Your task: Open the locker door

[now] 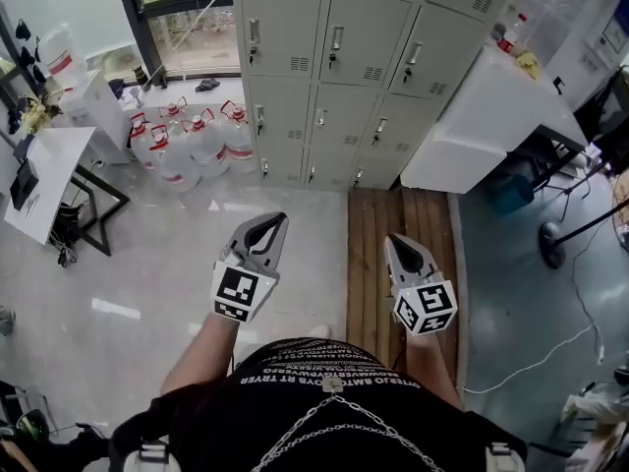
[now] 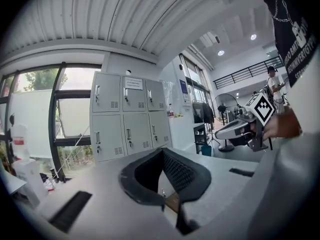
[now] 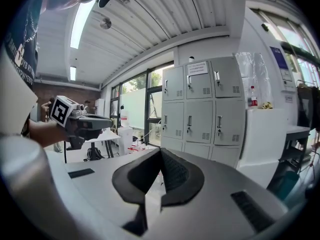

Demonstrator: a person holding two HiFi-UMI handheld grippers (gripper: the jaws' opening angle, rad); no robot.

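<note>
You hold both grippers low in front of you, side by side and well apart from the lockers. Your left gripper has its jaws closed tip to tip with nothing between them. The left gripper view shows the dark pads meeting in a point. Your right gripper is the same: jaws together, gripping nothing.

The bank of grey lockers stands ahead of both pairs of jaws, well beyond the tips. Every door you can see is shut, each with a small handle near one edge.

A cluster of water jugs sits on the floor ahead and to the left of the left gripper, near the lockers' left end. A white counter stands ahead and to the right of the right gripper, at the lockers' right end, and a bottle stands on it. A strip of wooden floor runs forward from beneath the right gripper to the foot of the lockers. A white desk lies well off to the left of the left gripper.
</note>
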